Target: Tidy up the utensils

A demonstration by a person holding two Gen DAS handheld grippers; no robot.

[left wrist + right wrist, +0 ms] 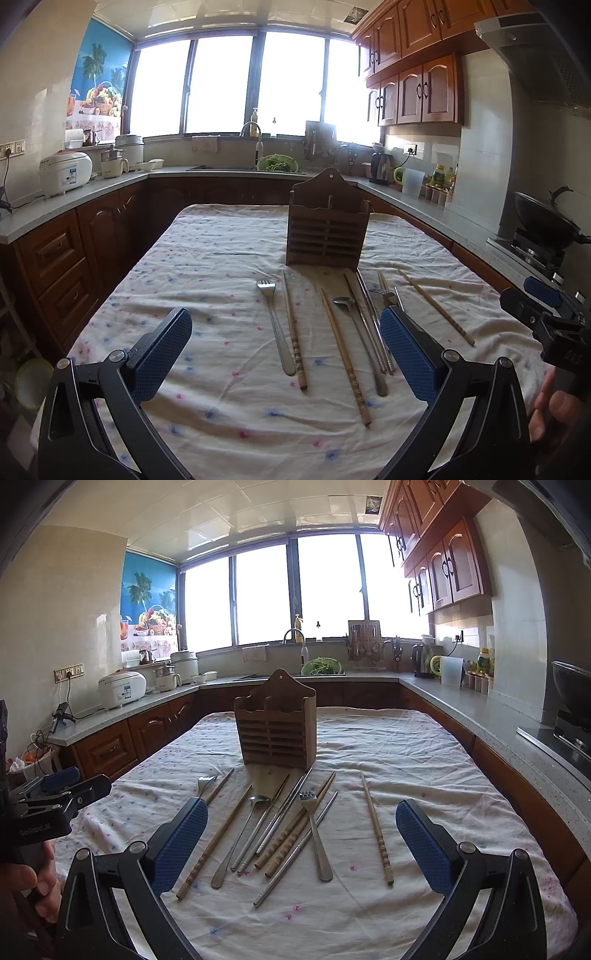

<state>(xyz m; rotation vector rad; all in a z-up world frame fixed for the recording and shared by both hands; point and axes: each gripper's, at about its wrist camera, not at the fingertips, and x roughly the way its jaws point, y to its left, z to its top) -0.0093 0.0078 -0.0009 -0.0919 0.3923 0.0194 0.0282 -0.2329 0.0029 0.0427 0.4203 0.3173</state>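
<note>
- the left gripper (284, 354) hangs above the near part of the table with its blue-padded jaws spread wide and nothing between them.
- the right gripper (301, 840) hangs the same way, jaws wide apart and holding nothing; it also shows at the right edge of the left view.
- a wooden holder (328, 221) stands upright on the flowered tablecloth (207, 258), past the far ends of the utensils; a divider splits its top into compartments, and nothing is seen sticking out of them.
- the utensils lie flat on the cloth in a loose fan in front of the holder.
- on the left, a fork (275, 325) lies just beside a wooden chopstick (293, 328), tines toward the holder.
- in the middle sit a spoon (240, 840), metal chopsticks (277, 825), a crossed bundle of wooden chopsticks (295, 830) and a second fork (314, 830), overlapping one another.
- one wooden chopstick (376, 827) lies alone to the right, apart from the bundle.
- kitchen counters (461, 705) run round the table.
</note>
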